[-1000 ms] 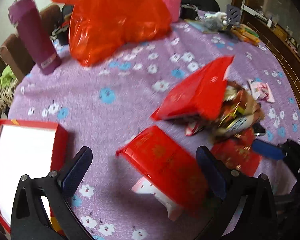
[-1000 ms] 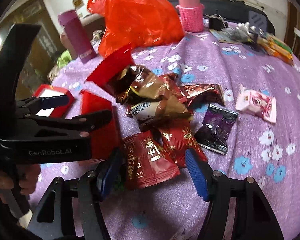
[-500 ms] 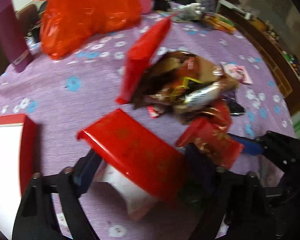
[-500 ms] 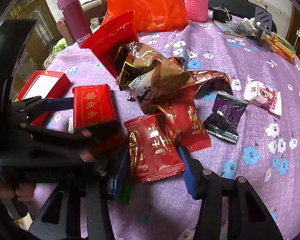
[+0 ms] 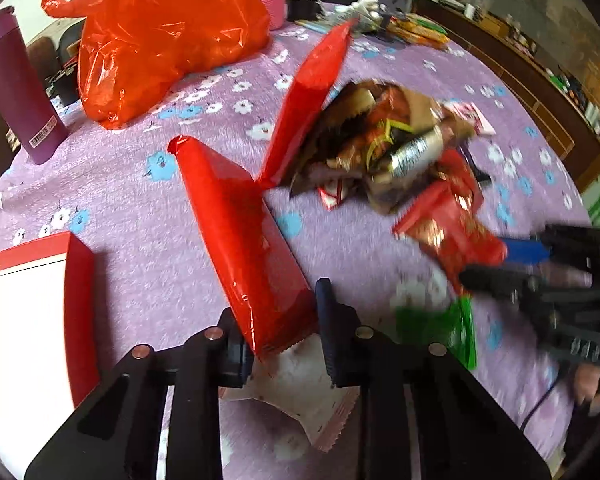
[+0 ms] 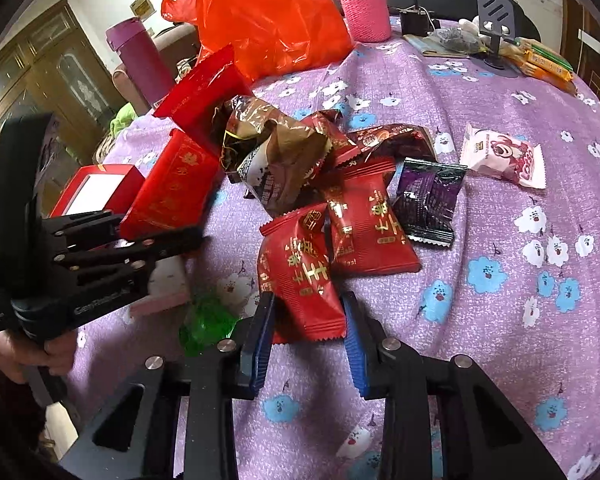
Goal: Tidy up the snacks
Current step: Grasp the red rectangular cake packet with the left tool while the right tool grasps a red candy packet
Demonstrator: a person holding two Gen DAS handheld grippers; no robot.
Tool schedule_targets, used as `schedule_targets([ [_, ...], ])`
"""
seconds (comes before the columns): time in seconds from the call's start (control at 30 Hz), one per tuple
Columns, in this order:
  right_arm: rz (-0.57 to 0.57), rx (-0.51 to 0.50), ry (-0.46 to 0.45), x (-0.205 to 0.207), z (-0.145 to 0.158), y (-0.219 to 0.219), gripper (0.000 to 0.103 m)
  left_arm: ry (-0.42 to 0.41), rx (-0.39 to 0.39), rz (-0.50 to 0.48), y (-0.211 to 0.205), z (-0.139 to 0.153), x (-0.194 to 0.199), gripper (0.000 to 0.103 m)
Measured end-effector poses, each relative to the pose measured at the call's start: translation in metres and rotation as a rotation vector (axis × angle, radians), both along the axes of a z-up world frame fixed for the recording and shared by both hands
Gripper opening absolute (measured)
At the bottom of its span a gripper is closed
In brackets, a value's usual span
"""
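Round tabletop (image 6: pixel 500 92) under a purple cloth printed with white and blue flowers, seen from both wrists. Landmark: the snack pile (image 6: pixel 300 160) at the cloth's centre, a heap of brown, red and foil packets. Behind the pile lie an orange bag (image 6: pixel 260 12), a pink knit-sleeved flask (image 6: pixel 364 12) and a purple flask (image 6: pixel 140 60); beyond these, wooden cabinets (image 6: pixel 40 72) and a pale wall close the room. Right of the pile rest a dark purple packet (image 6: pixel 428 200) and a pink bear packet (image 6: pixel 504 156). Left of the pile sits a red box (image 6: pixel 100 188) with a white inner face. Left hand-held gripper (image 5: pixel 284 332): jaws closing, pads pressed on a long red packet (image 5: pixel 240 240) lifted off the cloth, near side of the pile. Right hand-held gripper (image 6: pixel 306 328): jaws closing around a red packet (image 6: pixel 300 272) at the pile's near edge, its lower end between the blue pads. A green wrapper (image 6: pixel 208 320) lies just beside that packet.
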State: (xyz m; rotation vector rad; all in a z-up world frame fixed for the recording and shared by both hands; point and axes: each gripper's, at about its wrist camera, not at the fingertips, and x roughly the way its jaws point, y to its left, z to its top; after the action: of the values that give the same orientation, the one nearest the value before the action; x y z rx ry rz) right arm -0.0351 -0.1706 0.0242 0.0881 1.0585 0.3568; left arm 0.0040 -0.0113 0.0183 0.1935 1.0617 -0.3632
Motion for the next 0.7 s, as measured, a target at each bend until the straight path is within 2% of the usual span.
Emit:
schedule_targets([
  [0.2,0.055,-0.029,-0.010,0.007,0.007,0.019,0.038,0.064,-0.020,-0.049,0.021,0.003,-0.018,0.024],
  [0.3,0.083,-0.068,0.003,0.013,0.002,0.033,0.045,0.086,-0.026,-0.017,0.028,0.008,-0.017,0.027],
  [0.37,0.087,-0.092,-0.013,0.018,0.000,0.041,0.052,0.090,-0.014,0.012,0.027,0.009,-0.011,0.045],
  [0.43,0.083,-0.102,-0.020,0.022,0.000,0.045,0.052,0.073,-0.006,0.039,0.026,0.009,-0.003,0.050],
  [0.5,0.072,-0.107,-0.033,0.023,-0.001,0.046,0.051,0.074,-0.018,0.041,0.023,0.007,0.003,0.050],
  [0.53,0.065,-0.119,-0.037,0.022,-0.001,0.047,0.043,0.072,-0.029,0.044,0.022,0.005,0.008,0.050],
  [0.6,0.055,-0.148,-0.049,0.021,-0.002,0.047,0.041,0.071,-0.038,0.050,0.019,0.001,0.014,0.049],
  [0.7,0.048,-0.172,-0.064,0.019,-0.001,0.047,0.039,0.053,-0.039,0.053,0.014,0.000,0.019,0.041],
])
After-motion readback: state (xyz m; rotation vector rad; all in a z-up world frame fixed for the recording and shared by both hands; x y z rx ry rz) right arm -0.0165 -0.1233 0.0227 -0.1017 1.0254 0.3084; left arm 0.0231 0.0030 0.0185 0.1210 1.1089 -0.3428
